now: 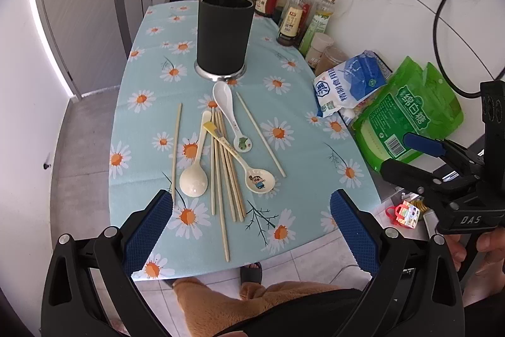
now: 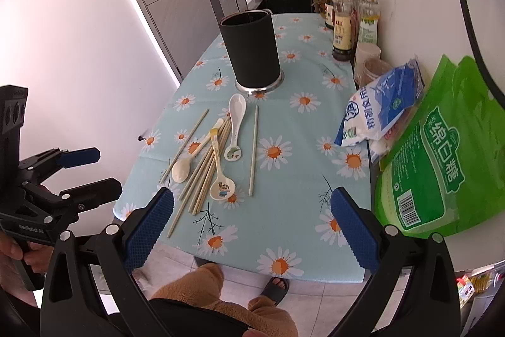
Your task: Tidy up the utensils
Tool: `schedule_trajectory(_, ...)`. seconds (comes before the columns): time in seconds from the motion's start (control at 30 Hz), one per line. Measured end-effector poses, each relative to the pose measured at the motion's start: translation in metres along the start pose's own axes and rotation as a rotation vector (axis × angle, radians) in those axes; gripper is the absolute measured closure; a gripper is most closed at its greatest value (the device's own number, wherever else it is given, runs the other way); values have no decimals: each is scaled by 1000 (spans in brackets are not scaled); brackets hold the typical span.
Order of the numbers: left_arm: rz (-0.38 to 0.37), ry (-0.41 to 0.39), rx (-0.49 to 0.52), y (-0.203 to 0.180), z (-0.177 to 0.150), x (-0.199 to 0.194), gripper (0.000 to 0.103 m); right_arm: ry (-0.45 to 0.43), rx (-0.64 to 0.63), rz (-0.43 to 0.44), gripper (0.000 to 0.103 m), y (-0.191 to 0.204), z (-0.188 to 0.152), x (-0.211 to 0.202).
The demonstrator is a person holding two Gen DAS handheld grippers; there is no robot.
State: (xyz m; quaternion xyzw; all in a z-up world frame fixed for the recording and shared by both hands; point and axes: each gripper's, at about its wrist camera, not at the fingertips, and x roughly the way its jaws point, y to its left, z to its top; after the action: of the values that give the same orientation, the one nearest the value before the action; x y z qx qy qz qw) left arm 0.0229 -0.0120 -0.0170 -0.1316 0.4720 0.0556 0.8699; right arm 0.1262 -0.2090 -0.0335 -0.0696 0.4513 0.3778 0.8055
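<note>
Both tools are hanging open and empty above the near edge of the worktop (image 1: 293,128): the left tool (image 1: 251,229) over the chopstick ends, the right tool (image 2: 252,229) just right of them. The bundled chopsticks (image 1: 225,169) are lying mid-cloth with three spoons across and beside them. Judged best: lift the cartoon spoon (image 1: 252,172) first, gripping its handle, then drop it upright into the black holder (image 1: 224,35) standing at the far end.
</note>
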Motion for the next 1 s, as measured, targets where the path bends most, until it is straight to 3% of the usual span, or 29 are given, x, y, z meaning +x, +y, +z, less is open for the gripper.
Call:
schedule_trajectory(0.37,45,78,-42,29,15,28,7,56,10,57,4,-2,21,29)
schedule_trajectory(0.7,46,157,-78,77,31,65,15,179,-6,33,24,9,63,103)
schedule_trajectory(0.8,40,183,-121,95,37,81,18,259,-2,23,26,7,77,136)
schedule_trajectory(1.0,5,235,-172,125,47,112,27,406,10,-7,44,1,97,198)
